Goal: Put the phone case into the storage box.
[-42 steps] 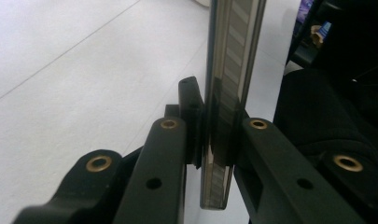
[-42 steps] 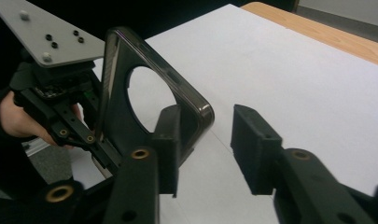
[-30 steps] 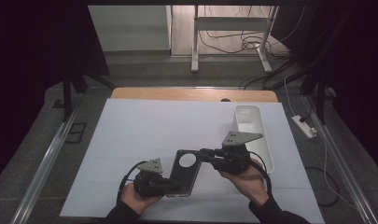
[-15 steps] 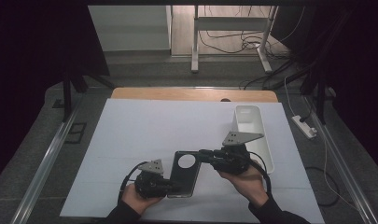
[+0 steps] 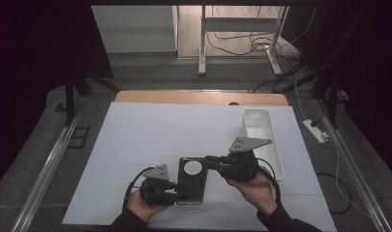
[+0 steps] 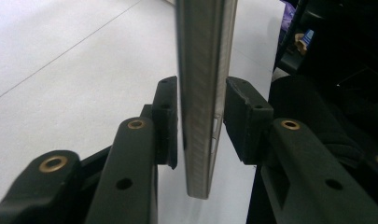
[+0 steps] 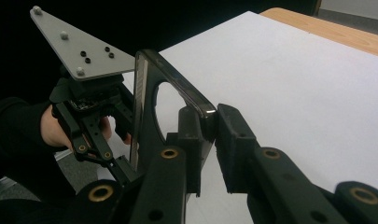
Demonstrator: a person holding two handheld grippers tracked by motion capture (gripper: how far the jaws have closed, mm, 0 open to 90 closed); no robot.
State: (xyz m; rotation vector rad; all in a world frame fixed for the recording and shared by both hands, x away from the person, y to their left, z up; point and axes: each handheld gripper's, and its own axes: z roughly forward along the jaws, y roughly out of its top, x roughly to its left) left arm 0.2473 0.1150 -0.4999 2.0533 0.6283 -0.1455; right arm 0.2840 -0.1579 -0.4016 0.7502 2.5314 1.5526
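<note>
While the right tongs clamp the top corner of a flat black phone case with a round hole, the left tongs have just been opening: their pads stand either side of the case's edge, a gap showing on one side. Case held over the white worktop, near its front edge; white tray to the right.

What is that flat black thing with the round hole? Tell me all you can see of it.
The black plate is a thin, glossy rectangular slab with rounded corners and one round hole near its far end. The right gripper clamps its far corner. The left gripper, whose fingers have just been opening, straddles its near edge with a gap on one side.
</note>
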